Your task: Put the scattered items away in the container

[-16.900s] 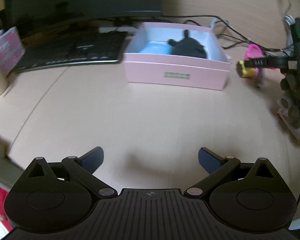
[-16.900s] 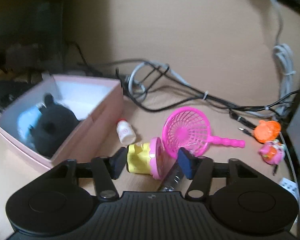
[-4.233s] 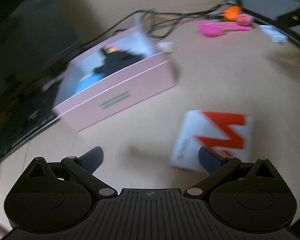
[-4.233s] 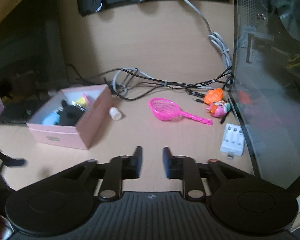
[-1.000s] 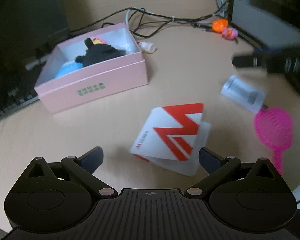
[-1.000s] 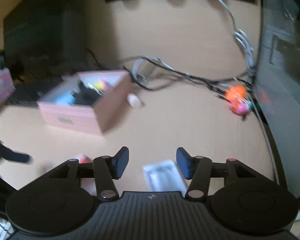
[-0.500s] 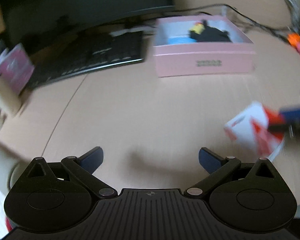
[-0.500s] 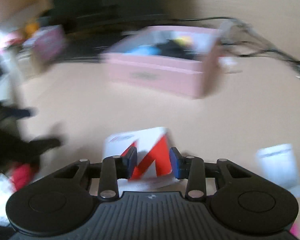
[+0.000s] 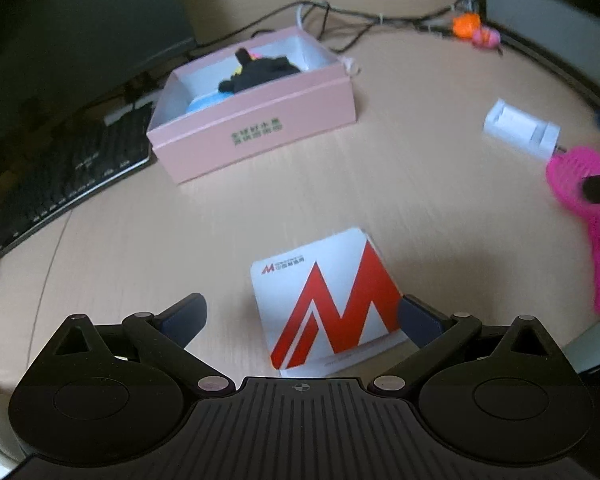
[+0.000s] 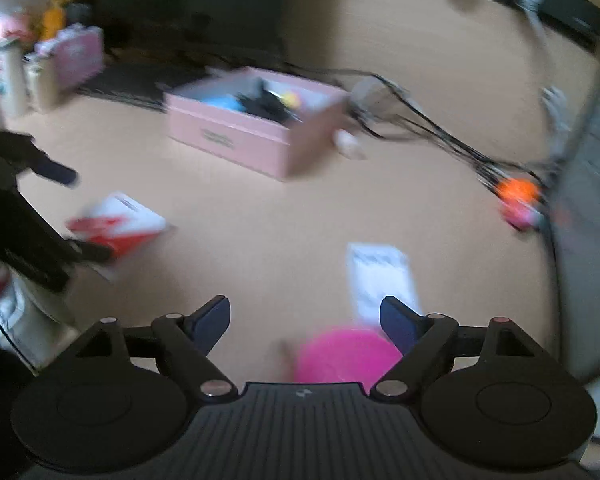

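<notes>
Pink box [image 9: 256,128] sits toward the back of the table [image 9: 380,184], beside a keyboard [image 9: 60,176], and already holds a black toy [image 9: 260,72], something blue [image 9: 208,102] and a bit of yellow. That looks like well under half the job. Loose on the table are a white-and-red booklet [image 9: 328,300], a white charger-like block [image 9: 520,128], a pink net scoop [image 9: 584,196], a small white bottle [image 10: 350,144] just beside the box, and an orange toy [image 9: 466,24] with a pink toy [image 9: 486,38] by the cables.

Left hand-held gripper [image 9: 300,316] is spread wide just over the booklet, its right finger at the booklet's edge, gripping nothing. Right hand-held gripper [image 10: 306,320] is also spread apart and empty, low over the scoop's pink basket, with the white block just ahead. Likely the booklet and scoop go in next.
</notes>
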### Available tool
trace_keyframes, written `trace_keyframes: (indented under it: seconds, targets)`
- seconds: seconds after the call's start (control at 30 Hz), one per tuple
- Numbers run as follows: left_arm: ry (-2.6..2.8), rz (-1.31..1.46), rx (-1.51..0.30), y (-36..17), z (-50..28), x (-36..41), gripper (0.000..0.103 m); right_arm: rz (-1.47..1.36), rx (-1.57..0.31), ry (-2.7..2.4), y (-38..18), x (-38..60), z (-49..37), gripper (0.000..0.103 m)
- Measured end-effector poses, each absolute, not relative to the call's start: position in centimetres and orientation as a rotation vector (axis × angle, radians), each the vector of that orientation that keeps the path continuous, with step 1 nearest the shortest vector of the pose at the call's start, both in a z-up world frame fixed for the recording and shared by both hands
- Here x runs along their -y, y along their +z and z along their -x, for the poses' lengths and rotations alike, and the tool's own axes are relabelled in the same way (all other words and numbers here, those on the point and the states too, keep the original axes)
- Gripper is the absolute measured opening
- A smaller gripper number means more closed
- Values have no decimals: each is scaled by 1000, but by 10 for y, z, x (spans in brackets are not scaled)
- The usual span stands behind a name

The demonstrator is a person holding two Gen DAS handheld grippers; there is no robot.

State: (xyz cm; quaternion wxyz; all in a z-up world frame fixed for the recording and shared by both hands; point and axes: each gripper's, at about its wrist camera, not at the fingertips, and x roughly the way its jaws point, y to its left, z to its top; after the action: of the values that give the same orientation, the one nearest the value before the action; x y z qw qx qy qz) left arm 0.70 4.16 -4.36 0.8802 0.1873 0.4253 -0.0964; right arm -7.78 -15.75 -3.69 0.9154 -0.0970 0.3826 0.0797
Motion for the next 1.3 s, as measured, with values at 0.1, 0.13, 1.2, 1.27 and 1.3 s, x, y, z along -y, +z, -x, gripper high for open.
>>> trace_keyframes:
  seconds: [0.1, 0.13, 1.2, 1.27, 1.3]
  targets:
    - [-197, -397, -898, -42, -9, -44, 103, 202, -841, 113, -48, 176, 86, 83]
    - [-204, -404, -899, -41, -8, -45, 103, 218, -849, 99, -53, 179, 87, 83]
    - [-205, -231, -906, -26, 7, -60, 103, -225, -779, -306, -70, 169, -25, 100]
    - [-196, -225, -916, -28, 8, -66, 103, -190, -763, -311, -70, 165, -25, 100]
    - [-191, -221, -921, -29, 8, -68, 103, -182, -751, -287, -68, 165, -23, 100]
